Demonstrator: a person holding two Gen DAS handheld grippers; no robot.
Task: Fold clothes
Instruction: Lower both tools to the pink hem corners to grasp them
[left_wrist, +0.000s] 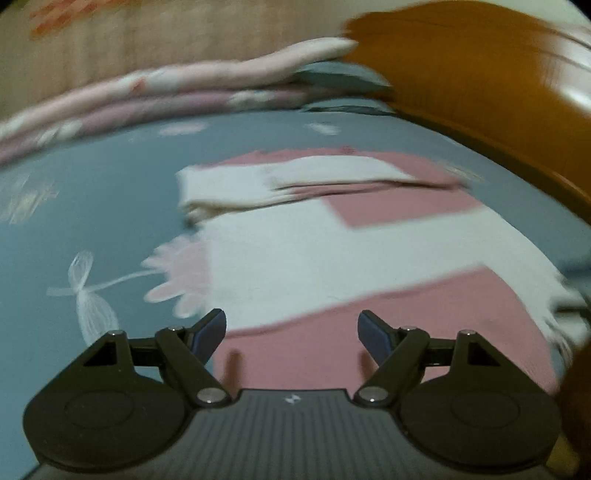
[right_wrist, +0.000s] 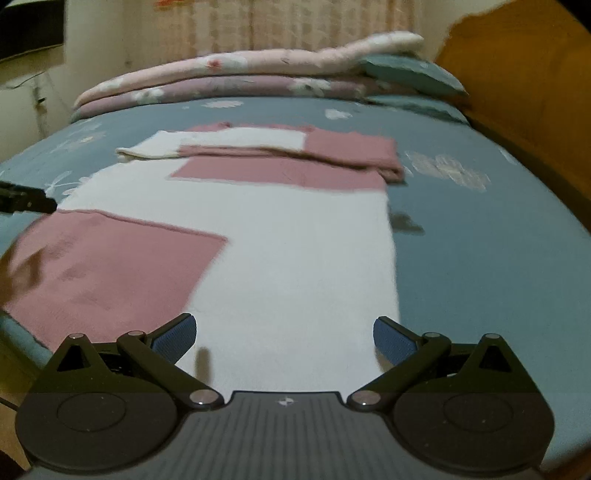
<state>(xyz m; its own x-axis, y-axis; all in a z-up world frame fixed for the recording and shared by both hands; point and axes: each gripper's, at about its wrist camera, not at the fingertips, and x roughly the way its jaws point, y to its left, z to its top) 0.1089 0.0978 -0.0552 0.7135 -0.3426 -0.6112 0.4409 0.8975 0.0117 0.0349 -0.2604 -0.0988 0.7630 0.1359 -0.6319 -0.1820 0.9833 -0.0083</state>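
Nearest in the right wrist view, the right gripper hangs with its blue-padded jaws spread wide and nothing between them, poised over the near hem of a pink-and-white colour-block knit sweater that lies flat on the bed. The left gripper is likewise spread and empty, hovering over a pink panel at the sweater's near edge; its view is smeared by motion blur.

The sweater is soft and matte, a broad white body with square pink blocks, and its sleeves look already folded across the chest at the far end. It rests on a grey-blue cotton bedsheet printed with pale flowers.

The likely next step is taking the hem and folding it up toward the collar. The risks, as I judge them: if either gripper pinches only the top layer, the fabric could slide and the fold go crooked; if a jaw bites too deep it may catch the sheet and drag it along; and uneven lifting by the two hands could skew the edges or spill the folded sleeves.

Farther back lies a stack of folded pink floral quilts, puffy and rounded, beside a grey-blue pillow. A glossy orange-brown wooden headboard closes the right side.
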